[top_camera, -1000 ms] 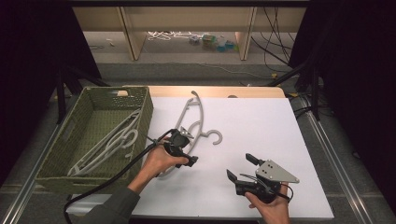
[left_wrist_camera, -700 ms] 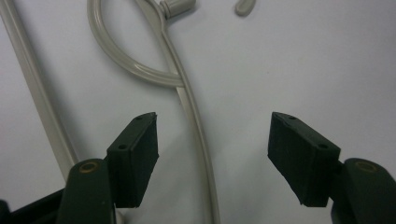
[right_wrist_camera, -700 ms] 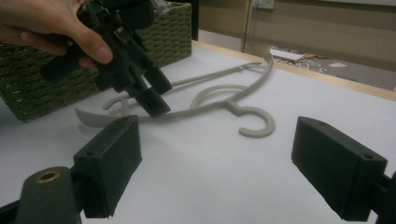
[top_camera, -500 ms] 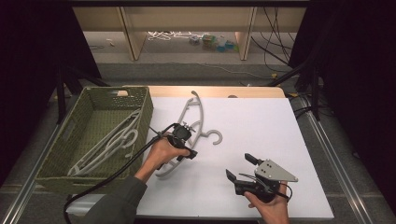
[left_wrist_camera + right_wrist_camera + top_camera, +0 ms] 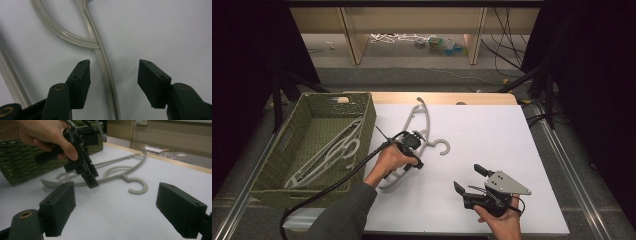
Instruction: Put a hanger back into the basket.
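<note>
- My left tool [image 5: 412,150] points down over the grey hanger [image 5: 419,122], which lies on the worktop [image 5: 492,130] near its left edge, just beside the green basket [image 5: 302,125].
- In the left gripper view the hanger's thin bar [image 5: 106,72] runs between the jaws; they have just been closing but stand half apart, and neither pad touches it.
- My right tool [image 5: 472,180] rests near the front edge, jaws spread wide with nothing between them.
- More hangers [image 5: 329,152] lie inside the basket.
</note>
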A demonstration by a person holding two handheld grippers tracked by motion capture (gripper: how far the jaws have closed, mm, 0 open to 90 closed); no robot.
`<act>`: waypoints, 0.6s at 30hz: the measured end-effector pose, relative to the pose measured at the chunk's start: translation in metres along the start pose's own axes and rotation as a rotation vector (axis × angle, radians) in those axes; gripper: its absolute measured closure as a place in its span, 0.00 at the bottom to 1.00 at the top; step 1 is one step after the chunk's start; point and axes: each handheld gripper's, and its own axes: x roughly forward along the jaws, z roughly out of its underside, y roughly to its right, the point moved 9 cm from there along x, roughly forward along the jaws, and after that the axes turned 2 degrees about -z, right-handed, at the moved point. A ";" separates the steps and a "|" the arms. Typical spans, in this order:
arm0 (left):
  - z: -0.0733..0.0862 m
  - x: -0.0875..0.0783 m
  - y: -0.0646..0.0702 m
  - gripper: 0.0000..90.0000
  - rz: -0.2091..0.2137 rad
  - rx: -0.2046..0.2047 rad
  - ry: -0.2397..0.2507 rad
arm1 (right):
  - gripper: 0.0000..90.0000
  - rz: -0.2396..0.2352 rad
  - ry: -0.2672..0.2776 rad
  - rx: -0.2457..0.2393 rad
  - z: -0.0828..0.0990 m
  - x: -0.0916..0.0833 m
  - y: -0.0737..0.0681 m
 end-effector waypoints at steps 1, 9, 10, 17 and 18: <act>0.000 0.001 -0.001 0.51 0.003 -0.001 -0.004 | 0.19 0.001 0.004 0.002 0.000 0.000 0.000; 0.001 0.005 -0.001 0.61 -0.015 0.027 -0.039 | 0.19 -0.001 0.012 -0.002 -0.001 0.002 0.000; 0.001 0.005 -0.002 0.63 -0.017 0.037 -0.051 | 0.19 0.006 -0.008 -0.010 0.000 0.000 0.001; -0.002 0.006 0.001 0.76 -0.028 0.037 -0.046 | 0.19 0.000 0.009 0.002 -0.001 0.001 0.000; -0.002 0.006 0.001 0.78 -0.026 0.034 -0.044 | 0.19 0.005 -0.004 -0.011 0.000 0.000 0.001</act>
